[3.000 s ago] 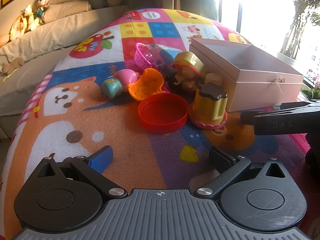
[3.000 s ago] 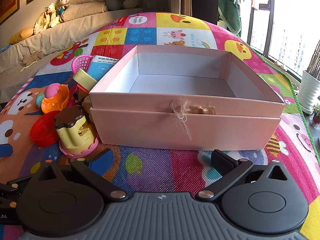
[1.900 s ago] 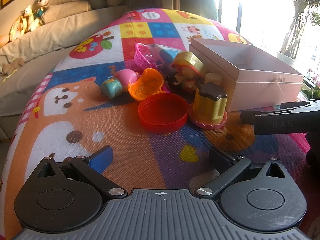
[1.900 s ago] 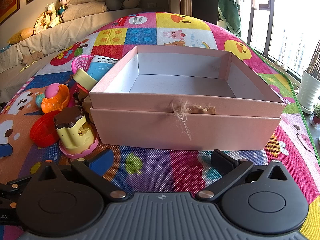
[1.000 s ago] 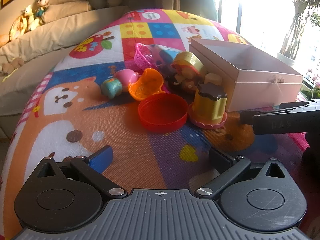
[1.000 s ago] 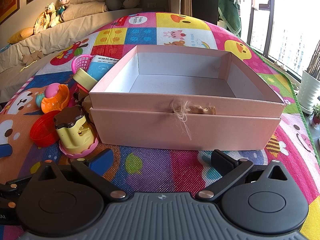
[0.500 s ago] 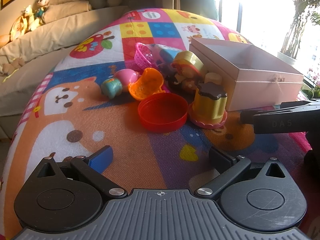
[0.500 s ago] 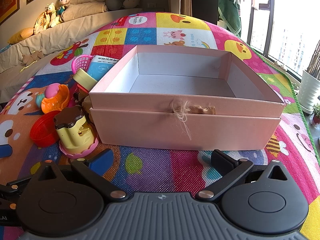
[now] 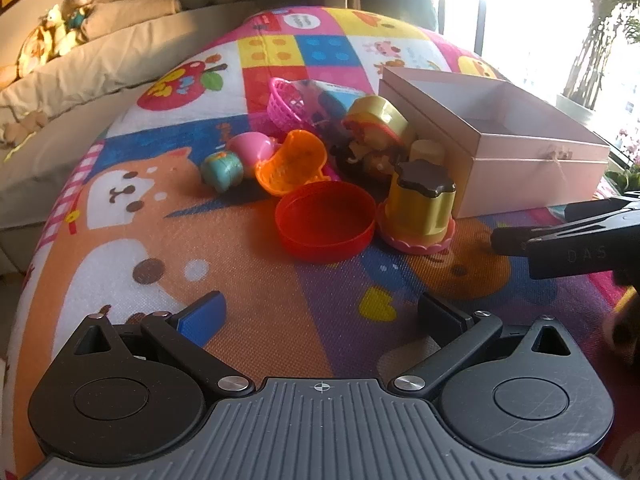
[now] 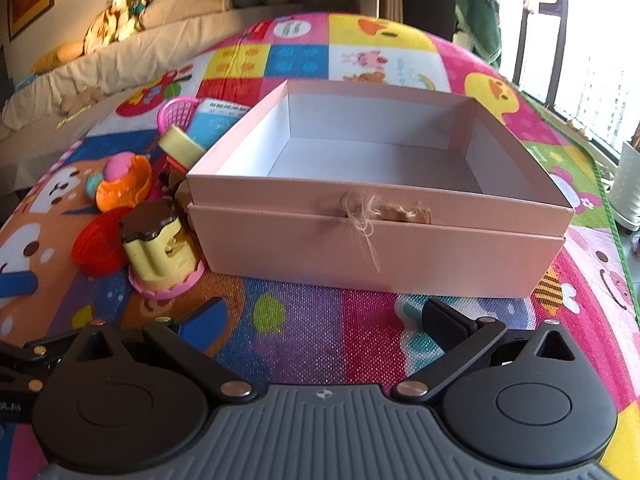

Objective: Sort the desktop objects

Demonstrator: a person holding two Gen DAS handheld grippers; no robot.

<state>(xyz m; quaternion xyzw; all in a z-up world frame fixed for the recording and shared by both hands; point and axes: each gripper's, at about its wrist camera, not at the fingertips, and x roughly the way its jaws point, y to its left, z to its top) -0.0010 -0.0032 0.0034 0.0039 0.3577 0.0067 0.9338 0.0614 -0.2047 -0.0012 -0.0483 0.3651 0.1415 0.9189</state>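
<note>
The left gripper (image 9: pixel 320 312) hovers low over the play mat (image 9: pixel 240 280), its jaws spread wide with nothing between them. The right gripper (image 10: pixel 324 320) is likewise wide apart and holds nothing, pointed at the near wall of the pink box (image 10: pixel 376 248), which sits open on the mat with its inside bare (a frayed twine knot hangs on its front).

The toys lie in a heap just left of the box. Nearest the left gripper is the red lid (image 9: pixel 326 226), lying with its hollow side up, and just to its right stands the yellow stamp toy (image 9: pixel 418 210) with a dark brown cap on a pink scalloped base, close to the box's near left corner. Farther back are the orange scoop (image 9: pixel 292 162), touching the lid's far edge, a teal and pink toy (image 9: pixel 224 168) to its left, and a pink basket (image 9: pixel 286 102) at the far side.
</note>
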